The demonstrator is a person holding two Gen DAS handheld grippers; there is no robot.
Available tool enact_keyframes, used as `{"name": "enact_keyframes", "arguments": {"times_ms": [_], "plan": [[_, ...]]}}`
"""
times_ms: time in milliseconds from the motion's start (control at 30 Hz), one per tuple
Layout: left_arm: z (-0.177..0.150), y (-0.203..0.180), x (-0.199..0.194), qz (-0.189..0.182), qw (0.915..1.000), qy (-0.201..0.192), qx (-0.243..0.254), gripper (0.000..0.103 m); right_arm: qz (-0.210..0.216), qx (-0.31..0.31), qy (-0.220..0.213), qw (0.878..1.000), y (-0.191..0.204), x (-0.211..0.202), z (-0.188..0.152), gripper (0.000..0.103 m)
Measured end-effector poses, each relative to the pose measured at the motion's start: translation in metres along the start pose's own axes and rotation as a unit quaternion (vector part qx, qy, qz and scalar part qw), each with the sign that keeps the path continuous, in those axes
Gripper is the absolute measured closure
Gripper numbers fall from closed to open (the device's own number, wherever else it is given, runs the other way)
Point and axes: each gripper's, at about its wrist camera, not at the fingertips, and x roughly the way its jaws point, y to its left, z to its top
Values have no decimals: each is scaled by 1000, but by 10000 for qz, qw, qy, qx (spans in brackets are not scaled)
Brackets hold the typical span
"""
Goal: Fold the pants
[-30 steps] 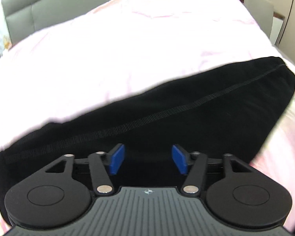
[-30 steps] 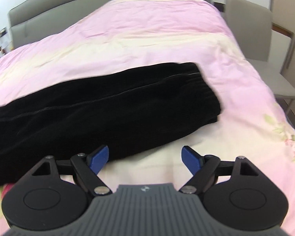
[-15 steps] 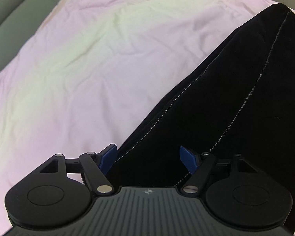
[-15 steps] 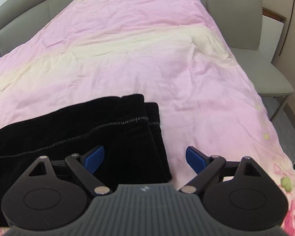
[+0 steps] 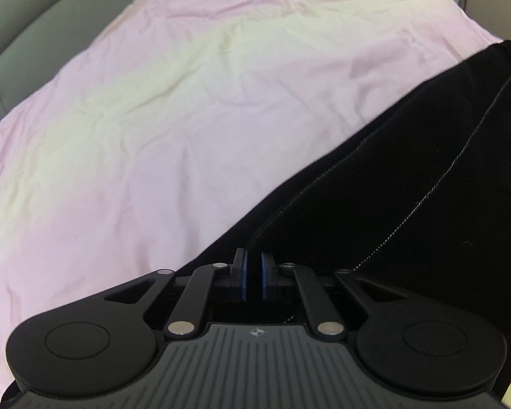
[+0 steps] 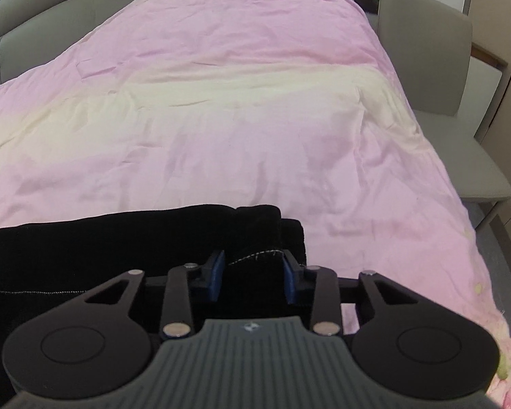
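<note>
Black pants [image 5: 408,184] spread over a pink and cream duvet [image 5: 153,119], filling the right and lower right of the left wrist frame, pale stitched seams running diagonally toward the upper right corner

Left gripper [image 5: 253,274] at bottom centre, blue pads [image 5: 243,272] drawn nearly together, only a thin slit between, pinched on the dark edge of the pants right where cloth meets duvet

Same pants [image 6: 119,245] in the right wrist frame as a dark band across the lower left, ending in a bunched, doubled end just right of centre; duvet [image 6: 238,119] beyond, taking up most of the frame

Right gripper [image 6: 253,274] at bottom centre, jaws closing, blue pads [image 6: 217,274] set either side of a raised fold of that bunched end, white stitching visible across the fold; pads pressed against the cloth on both sides

Grey padded headboard [image 6: 51,17] along the top left, grey chair [image 6: 426,51] at the upper right beside the bed
</note>
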Motion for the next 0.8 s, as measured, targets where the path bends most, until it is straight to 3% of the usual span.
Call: {"name": "enact_keyframes", "arguments": {"times_ms": [133, 267, 533, 633, 700, 767, 800], "plan": [[11, -5, -13, 424, 9985, -338, 70, 96, -228, -311, -326, 9987, 9, -14, 5, 76], [31, 5, -8, 666, 9970, -376, -107, 96, -372, -172, -305, 9987, 9, -8, 19, 76], [38, -5, 45, 1037, 9943, 118, -230, 93, -659, -290, -123, 9973, 17, 25, 23, 75], [38, -13, 53, 1284, 9913, 252, -113, 80, -614, -148, 39, 9980, 10, 25, 23, 67], [39, -9, 47, 1363, 9902, 235, -179, 62, -505, 17, 68, 9987, -1, 16, 23, 58], [37, -1, 32, 1309, 9905, 138, -389, 48, -437, 198, 84, 9988, -13, 3, 20, 46], [37, 3, 25, 1220, 9912, 68, -503, 47, -363, 337, 79, 9987, -21, -6, 17, 45]]}}
